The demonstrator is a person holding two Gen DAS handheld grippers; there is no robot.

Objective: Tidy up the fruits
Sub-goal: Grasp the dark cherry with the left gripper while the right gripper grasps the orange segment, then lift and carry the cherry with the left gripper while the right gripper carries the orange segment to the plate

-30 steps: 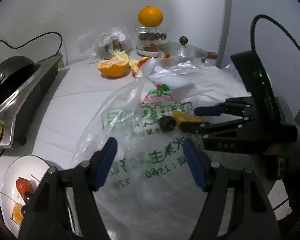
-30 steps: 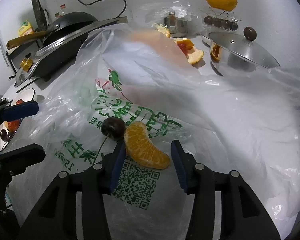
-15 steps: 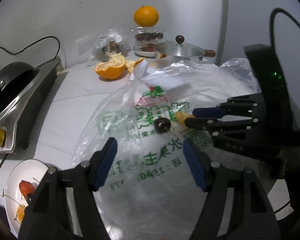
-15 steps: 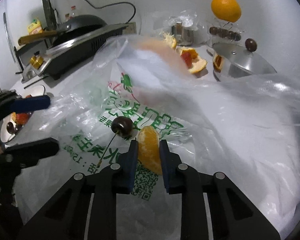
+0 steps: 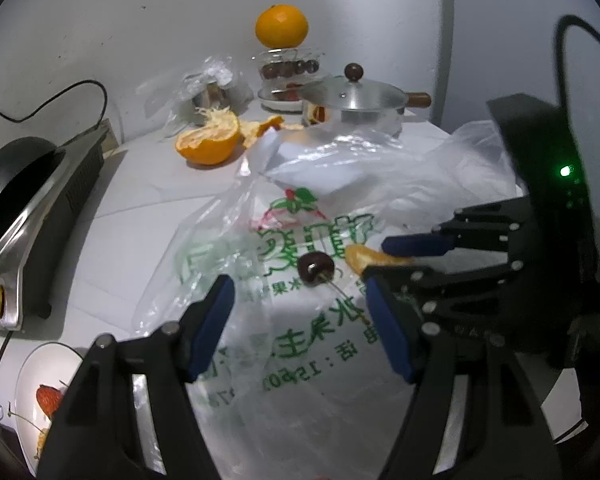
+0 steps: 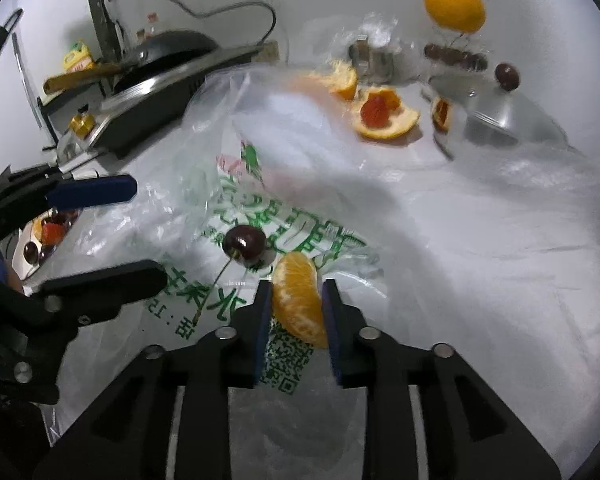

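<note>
Pinching orange segment [image 6: 299, 300], right gripper [image 6: 294, 300]

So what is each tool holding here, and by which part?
The right tool pinches the orange segment across its flat sides, mid-length. The left tool holds nothing.

Dim, bluish fisheye views, slightly blurred

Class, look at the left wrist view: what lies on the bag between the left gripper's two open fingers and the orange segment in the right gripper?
A dark cherry with its stem, resting on the printed plastic bag beside the orange segment; both views show it.
</note>
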